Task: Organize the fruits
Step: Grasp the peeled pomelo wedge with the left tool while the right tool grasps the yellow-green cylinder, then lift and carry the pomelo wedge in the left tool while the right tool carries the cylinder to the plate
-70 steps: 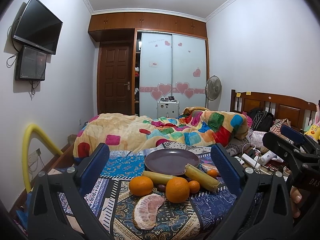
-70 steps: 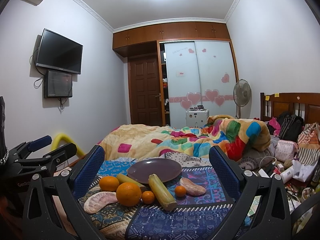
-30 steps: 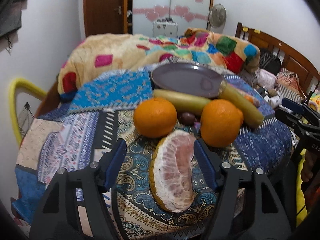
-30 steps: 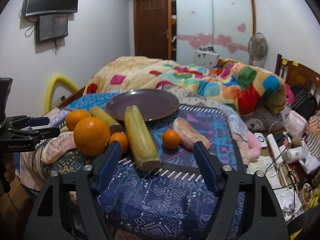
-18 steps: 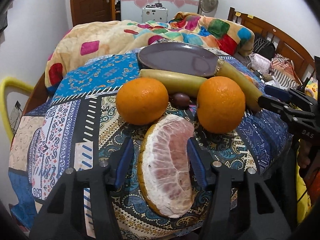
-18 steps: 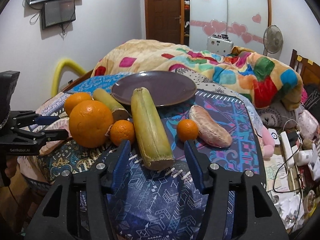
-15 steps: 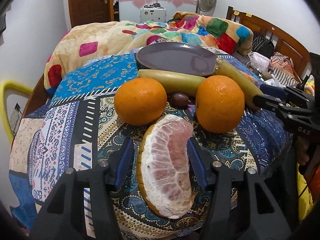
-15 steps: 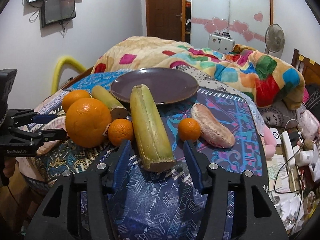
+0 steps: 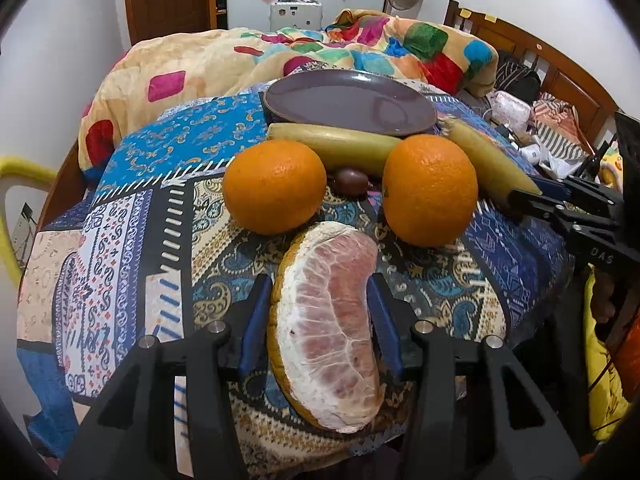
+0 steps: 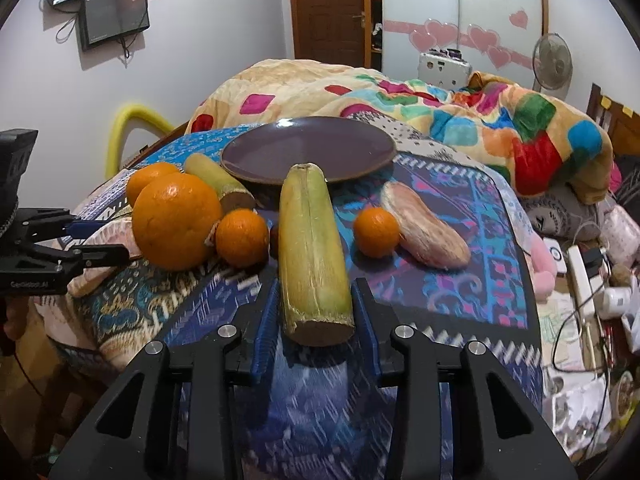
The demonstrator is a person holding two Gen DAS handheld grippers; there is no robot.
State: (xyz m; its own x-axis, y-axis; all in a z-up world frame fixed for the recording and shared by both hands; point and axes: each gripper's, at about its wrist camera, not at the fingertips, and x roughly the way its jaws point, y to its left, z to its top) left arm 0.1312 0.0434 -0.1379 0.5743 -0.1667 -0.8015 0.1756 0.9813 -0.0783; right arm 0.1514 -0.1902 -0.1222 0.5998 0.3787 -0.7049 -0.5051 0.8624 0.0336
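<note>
A peeled pomelo wedge lies on the patterned cloth, and my left gripper is shut on it, its blue pads against both sides. Two large oranges sit just beyond it. My right gripper is shut on the near cut end of a yellow-green sugarcane piece. A second cane piece, two small tangerines and another pomelo segment lie around it. An empty purple plate sits behind the fruit.
A small dark fruit sits between the oranges. A colourful quilt is heaped behind the plate. Clutter with cables and bottles lies to the right, off the cloth's edge. A yellow tube stands at the left.
Both grippers came down and forward to the fruit. The left jaws closed in on the pomelo wedge, and the right jaws closed in on the sugarcane end.
</note>
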